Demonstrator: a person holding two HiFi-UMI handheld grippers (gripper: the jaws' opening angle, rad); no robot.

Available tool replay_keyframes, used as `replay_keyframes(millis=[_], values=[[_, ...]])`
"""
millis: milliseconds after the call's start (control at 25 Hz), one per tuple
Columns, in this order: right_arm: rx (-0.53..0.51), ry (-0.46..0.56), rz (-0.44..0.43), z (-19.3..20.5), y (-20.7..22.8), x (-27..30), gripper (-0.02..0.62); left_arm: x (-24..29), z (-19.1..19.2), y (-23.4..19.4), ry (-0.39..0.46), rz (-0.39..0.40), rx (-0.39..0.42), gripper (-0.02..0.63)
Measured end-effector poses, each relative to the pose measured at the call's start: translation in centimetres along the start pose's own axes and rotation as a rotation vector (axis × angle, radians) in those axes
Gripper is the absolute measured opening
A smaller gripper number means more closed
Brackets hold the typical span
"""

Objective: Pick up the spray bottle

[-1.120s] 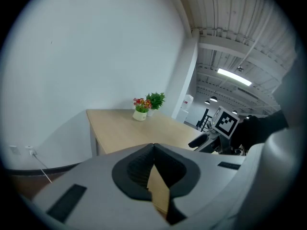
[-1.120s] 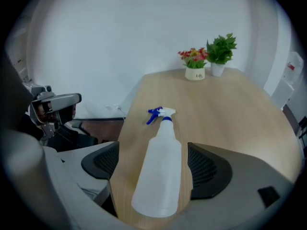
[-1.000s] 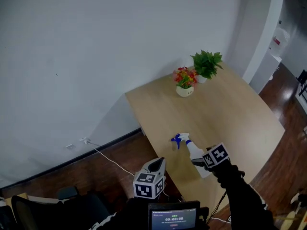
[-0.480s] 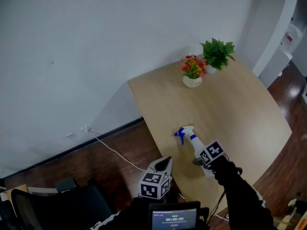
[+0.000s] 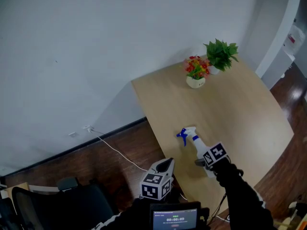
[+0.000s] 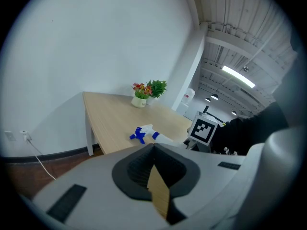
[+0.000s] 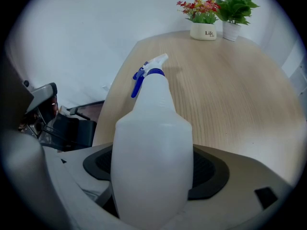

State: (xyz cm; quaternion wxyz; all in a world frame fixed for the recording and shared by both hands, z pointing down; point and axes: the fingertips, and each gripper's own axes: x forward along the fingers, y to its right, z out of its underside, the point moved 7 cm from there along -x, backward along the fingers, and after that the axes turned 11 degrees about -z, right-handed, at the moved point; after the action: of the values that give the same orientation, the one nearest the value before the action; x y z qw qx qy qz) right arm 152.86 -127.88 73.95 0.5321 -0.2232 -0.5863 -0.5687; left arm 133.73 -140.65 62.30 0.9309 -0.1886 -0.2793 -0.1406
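A white spray bottle (image 5: pixel 197 143) with a blue trigger lies on its side near the front left corner of the wooden table (image 5: pixel 240 109), nozzle pointing away from me. My right gripper (image 5: pixel 205 164) points steeply down over the bottle's body. In the right gripper view the bottle (image 7: pixel 152 143) fills the gap between the jaws, which are closing around it; I see no pad pressing on it. My left gripper (image 5: pixel 166 164) hangs off the table's near left edge with its jaws together and nothing in them. From the left gripper view the bottle (image 6: pixel 144 133) lies ahead.
A pot of red and yellow flowers (image 5: pixel 196 73) and a green plant (image 5: pixel 220 55) stand at the table's far edge. A cable (image 5: pixel 115 150) runs over the wooden floor left of the table. A dark chair (image 5: pixel 48 205) is at the lower left.
My right gripper has come down over the bottle's body. The left gripper has sunk a little beside the table. The bottle has not moved.
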Motion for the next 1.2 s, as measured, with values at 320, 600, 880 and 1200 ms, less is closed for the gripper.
replay_keyframes(millis=[320, 600, 880, 1200], values=[[0.036, 0.391, -0.158, -0.7, -5.4, -5.0, 0.408, -5.5, -1.8, -1.4, 0.088, -0.04, 0.011, 0.009], [-0.068, 0.792, -0.16, -0.8, -12.2, -16.2, 0.408, -12.1, -4.6, -0.4, 0.184, -0.035, 0.025, 0.009], [-0.25, 1.075, -0.094, 4.6, -20.7, -30.5, 0.407, -23.6, -11.3, 5.2, 0.366, -0.076, 0.178, 0.009], [-0.379, 1.306, 0.043, 3.9, -23.9, -31.0, 0.407, -23.1, -11.4, 0.0, 0.465, -0.071, 0.157, 0.009]])
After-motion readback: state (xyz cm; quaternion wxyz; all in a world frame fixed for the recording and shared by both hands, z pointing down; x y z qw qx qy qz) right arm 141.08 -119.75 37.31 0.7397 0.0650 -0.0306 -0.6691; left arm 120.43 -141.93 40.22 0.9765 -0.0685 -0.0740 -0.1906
